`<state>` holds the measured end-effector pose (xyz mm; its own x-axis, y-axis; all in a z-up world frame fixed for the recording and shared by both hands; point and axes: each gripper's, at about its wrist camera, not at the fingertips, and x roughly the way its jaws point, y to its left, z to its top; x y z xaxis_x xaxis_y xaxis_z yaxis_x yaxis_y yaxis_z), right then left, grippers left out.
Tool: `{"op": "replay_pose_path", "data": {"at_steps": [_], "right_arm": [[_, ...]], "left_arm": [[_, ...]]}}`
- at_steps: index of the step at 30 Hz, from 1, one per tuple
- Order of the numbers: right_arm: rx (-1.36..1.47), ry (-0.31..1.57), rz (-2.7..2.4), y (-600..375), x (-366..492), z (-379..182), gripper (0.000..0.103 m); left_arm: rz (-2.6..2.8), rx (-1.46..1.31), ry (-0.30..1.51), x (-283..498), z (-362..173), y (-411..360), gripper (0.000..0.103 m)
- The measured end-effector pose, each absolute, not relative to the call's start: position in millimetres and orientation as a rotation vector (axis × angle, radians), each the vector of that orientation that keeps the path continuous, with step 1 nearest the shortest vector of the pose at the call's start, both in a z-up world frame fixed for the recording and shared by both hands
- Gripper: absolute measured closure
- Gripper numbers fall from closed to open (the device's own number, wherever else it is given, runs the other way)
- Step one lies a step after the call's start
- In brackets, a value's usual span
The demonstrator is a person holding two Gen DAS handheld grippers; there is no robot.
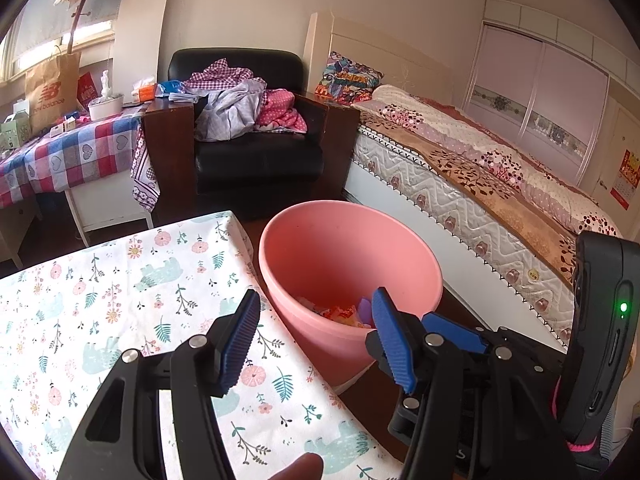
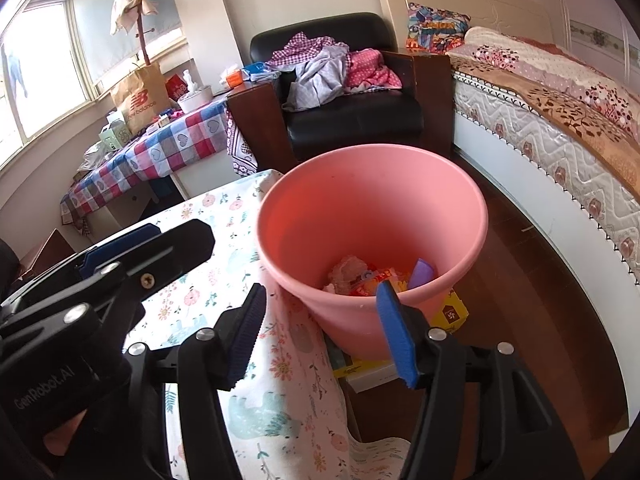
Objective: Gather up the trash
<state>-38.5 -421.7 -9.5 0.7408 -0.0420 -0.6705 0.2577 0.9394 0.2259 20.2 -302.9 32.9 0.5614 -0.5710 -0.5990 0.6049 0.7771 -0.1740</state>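
Right wrist view shows the pink bin (image 2: 372,216) on the floor beside the floral-cloth table (image 2: 208,292), already holding wrappers and scraps (image 2: 372,276), so the collecting looks largely done. Both the right gripper (image 2: 320,328) and left gripper (image 1: 316,340) hang spread and empty. The bed (image 1: 480,184) and cluttered armchair (image 1: 256,128) crowd close; no loose trash shows on the cloth.

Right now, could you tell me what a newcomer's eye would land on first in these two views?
The pink bin dominates, standing on the floor beside the floral tablecloth, with wrappers and a purple scrap at its bottom. Both the left hand-held gripper and the right hand-held gripper hang open and empty before it. Behind stands a black armchair heaped with clothes.
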Motion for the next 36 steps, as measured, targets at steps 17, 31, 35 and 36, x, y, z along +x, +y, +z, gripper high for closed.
{"op": "replay_pose_path", "data": {"at_steps": [17, 31, 35, 36], "right_arm": [[0.293, 0.707, -0.144, -396.6, -45.1, -3.6, 0.045], [0.286, 0.713, -0.137, -391.4, -42.8, -3.7, 0.045], [0.285, 0.713, -0.137, -391.3, -43.0, -3.8, 0.045], [0.287, 0.712, -0.137, -391.0, -43.0, -3.6, 0.045]], "left_arm": [[-0.664, 0.045, 0.665, 9.4, 39.0, -279.0, 0.046], [-0.659, 0.037, 0.671, 9.7, 38.1, -273.8, 0.046], [-0.66, 0.037, 0.672, 9.6, 37.8, -273.1, 0.046], [-0.66, 0.038, 0.672, 9.9, 37.7, -273.6, 0.046]]}}
